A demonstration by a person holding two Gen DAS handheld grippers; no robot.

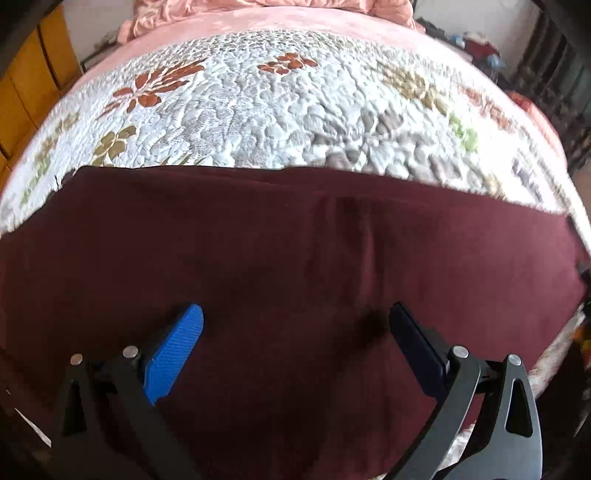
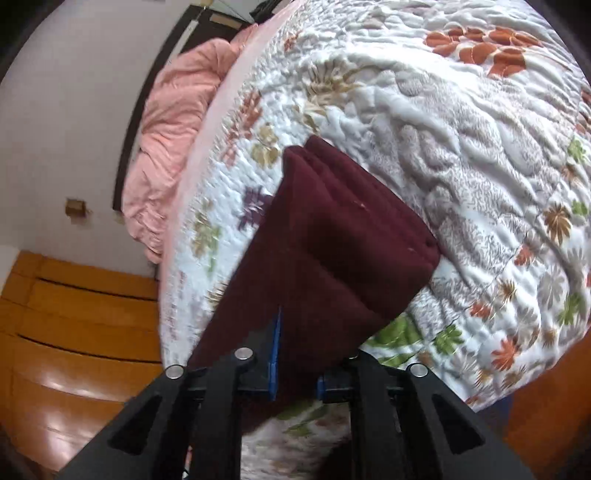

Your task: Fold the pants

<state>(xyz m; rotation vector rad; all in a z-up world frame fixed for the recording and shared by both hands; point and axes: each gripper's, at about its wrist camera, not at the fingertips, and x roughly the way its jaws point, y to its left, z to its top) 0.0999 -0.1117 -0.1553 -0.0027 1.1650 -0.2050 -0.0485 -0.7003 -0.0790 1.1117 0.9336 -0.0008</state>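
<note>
Maroon pants (image 2: 332, 236) already folded in layers on the quilted bed (image 2: 461, 155). Right gripper (image 2: 295, 373) fingers clamp the near end; left gripper (image 1: 295, 332) fingers wide open, empty. Final fold likely pending.

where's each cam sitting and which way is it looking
Left wrist: sits on the left gripper, angled steeply down at the maroon pants spread on the floral quilt; both fingers show, spread apart.
Right wrist: sits on the right gripper, looking down along the bed edge; its fingers pinch the pants' near end.
Shared: pants, quilt, pink bedding, wooden floor.
</note>
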